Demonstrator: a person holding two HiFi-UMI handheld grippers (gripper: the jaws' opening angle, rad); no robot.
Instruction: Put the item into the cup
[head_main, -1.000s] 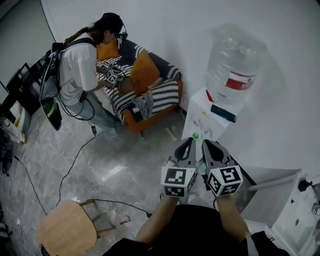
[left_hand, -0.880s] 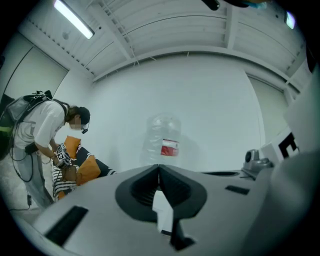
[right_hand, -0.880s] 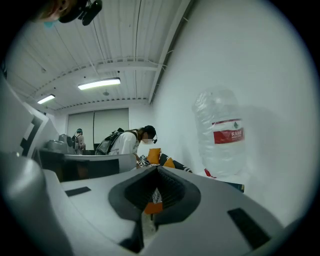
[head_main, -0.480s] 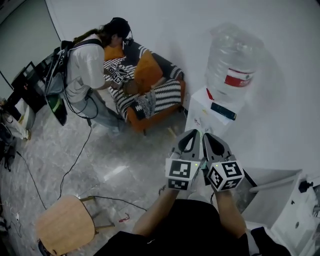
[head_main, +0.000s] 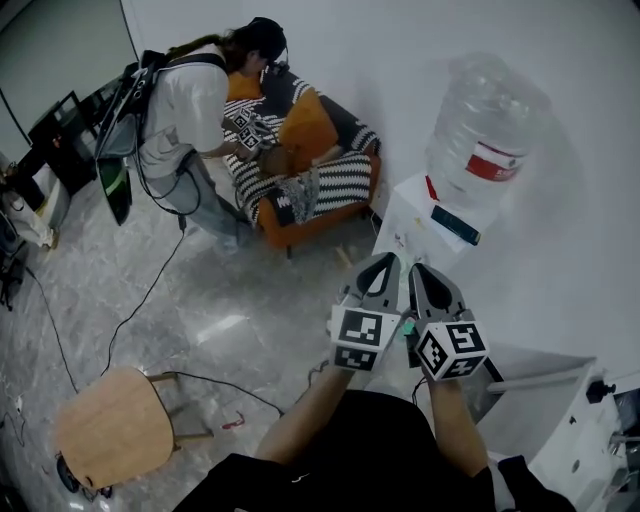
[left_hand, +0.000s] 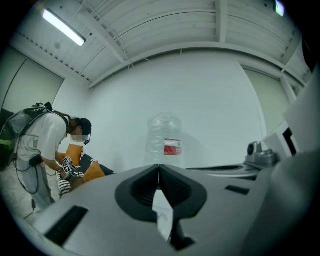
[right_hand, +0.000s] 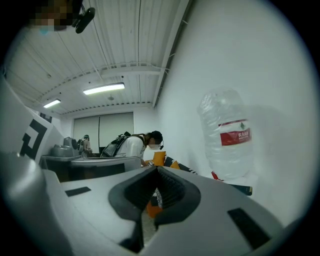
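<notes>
– White wall (head_main: 400, 60) and grey stone floor (head_main: 230, 320) are seen. What is faced by the grippers?
– A water dispenser (head_main: 425, 215) topped by a large bottle (head_main: 485, 130) is faced. The left gripper (head_main: 384, 262) and the right gripper (head_main: 422, 270) are held side by side just before it.
– How are the jaws set?
– Both pairs are pressed together at the tips; nothing is gripped.
– And the item, the cup?
– Neither can be made out in any view.
</notes>
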